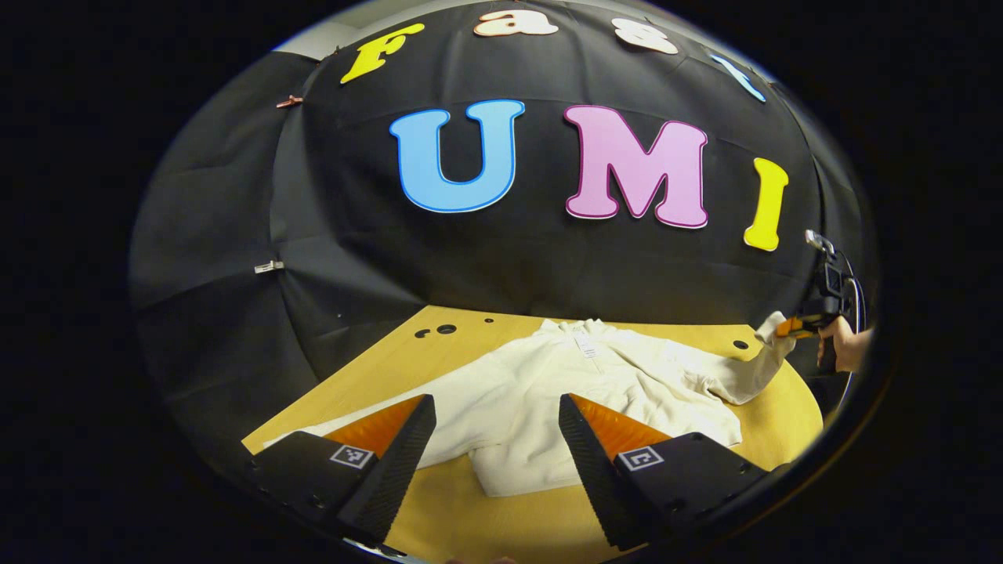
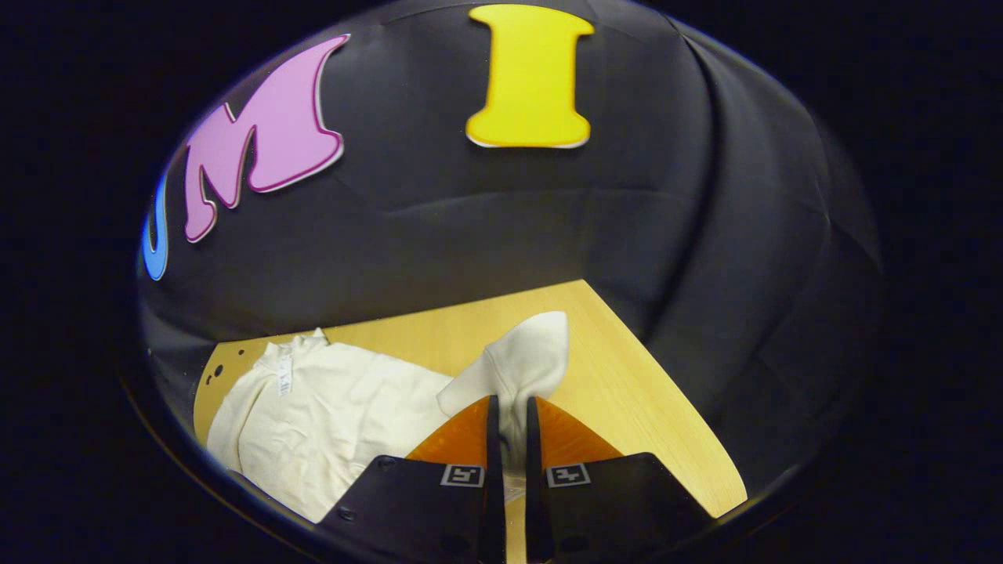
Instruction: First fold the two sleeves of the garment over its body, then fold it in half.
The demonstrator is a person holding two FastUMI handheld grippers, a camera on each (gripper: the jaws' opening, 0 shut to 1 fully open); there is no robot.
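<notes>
Cream fleece garment [image 1: 548, 384], flat on my wooden table [image 1: 376, 360]: soft, limp, light; right gripper [image 2: 507, 439] pinches its sleeve [image 2: 521, 356] cuff, left gripper [image 1: 497, 446] hangs spread above the hem.

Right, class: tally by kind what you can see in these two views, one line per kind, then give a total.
Cream long-sleeved fabric garment: 1
Light wooden table: 1
Handheld two-finger gripper: 2 (left gripper, right gripper)
Total: 4
</notes>
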